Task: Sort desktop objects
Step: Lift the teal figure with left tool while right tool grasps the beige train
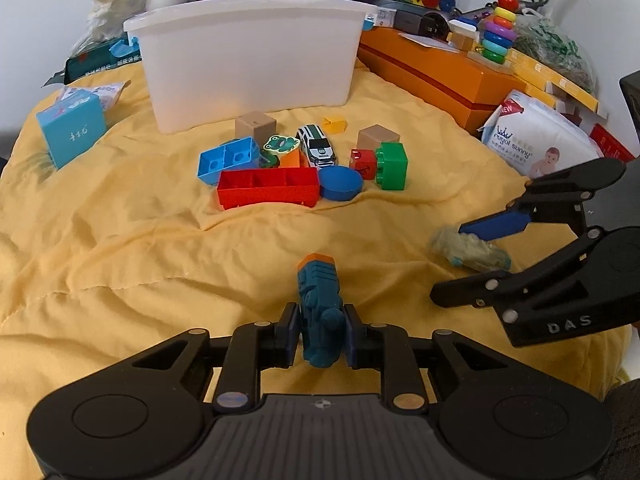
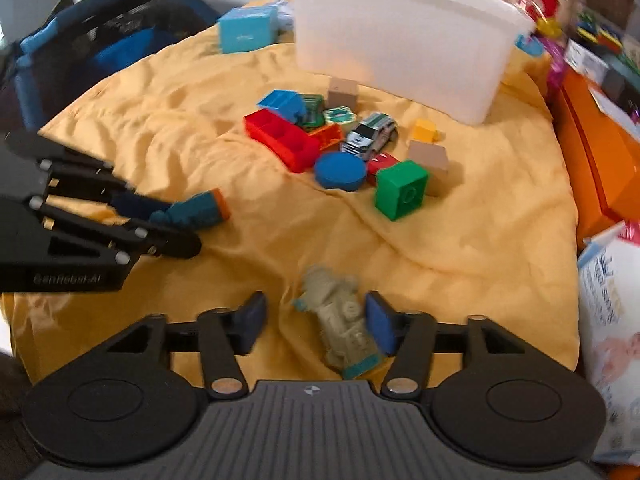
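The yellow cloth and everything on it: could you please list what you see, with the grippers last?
Yellow cloth: one, covering the surface.
White bin: one, at the back.
Toy pile: mixed blocks, a blue disc, a white-green car, in front of the bin.
Light blue box: one, far left.
Orange box: one, right.
Teal toy: one, in the left gripper, shut.
Beige toy train: one, between the open fingers of the right gripper.
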Tool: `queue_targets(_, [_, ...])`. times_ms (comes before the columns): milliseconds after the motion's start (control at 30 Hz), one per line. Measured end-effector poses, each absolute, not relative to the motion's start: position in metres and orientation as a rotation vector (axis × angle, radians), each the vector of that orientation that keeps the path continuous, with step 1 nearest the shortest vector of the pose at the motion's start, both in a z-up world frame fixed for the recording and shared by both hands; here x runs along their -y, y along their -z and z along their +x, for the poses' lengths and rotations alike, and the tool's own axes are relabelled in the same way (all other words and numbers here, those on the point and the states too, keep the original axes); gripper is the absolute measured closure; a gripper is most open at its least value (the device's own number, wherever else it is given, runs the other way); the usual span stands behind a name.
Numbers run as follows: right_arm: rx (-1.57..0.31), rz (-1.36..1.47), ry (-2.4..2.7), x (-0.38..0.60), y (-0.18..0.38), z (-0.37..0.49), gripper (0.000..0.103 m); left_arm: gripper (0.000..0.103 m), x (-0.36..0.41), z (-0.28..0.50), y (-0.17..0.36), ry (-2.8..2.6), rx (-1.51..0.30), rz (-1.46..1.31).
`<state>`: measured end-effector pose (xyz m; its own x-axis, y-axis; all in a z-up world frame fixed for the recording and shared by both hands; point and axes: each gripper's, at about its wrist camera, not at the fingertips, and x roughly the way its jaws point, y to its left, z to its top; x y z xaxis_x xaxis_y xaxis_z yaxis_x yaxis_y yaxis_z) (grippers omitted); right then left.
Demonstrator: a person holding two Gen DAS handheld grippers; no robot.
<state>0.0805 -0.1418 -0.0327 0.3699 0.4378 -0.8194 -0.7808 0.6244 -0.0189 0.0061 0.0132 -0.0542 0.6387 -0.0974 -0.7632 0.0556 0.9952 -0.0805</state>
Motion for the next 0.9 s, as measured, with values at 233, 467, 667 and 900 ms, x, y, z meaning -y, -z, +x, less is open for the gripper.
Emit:
queue_targets(233, [-0.935, -0.367, -0.781, 0.170, 0.035, 0.091, 0.058, 0.077, -0.015, 0.003, 0.054, 0.122, -0.878, -0.043])
queue_targets(467, [-0.940, -0.327, -0.830, 0.174, 0.027, 0.079, 0.066, 0.077, -0.015, 0.005, 0.055, 0.141, -0.880, -0.040])
queue_targets(667, [-0.950, -0.246, -0.740, 0.171, 0.035, 0.095, 0.067, 0.077, -0.012, 0.010, 0.055, 0.146, -0.877, -0.027])
queue_targets(900, [-0.859, -0.414, -0.744, 0.162, 0.035, 0.091, 0.078, 0.081, -0.026, 0.014, 0.040, 0.148, -0.827, -0.060])
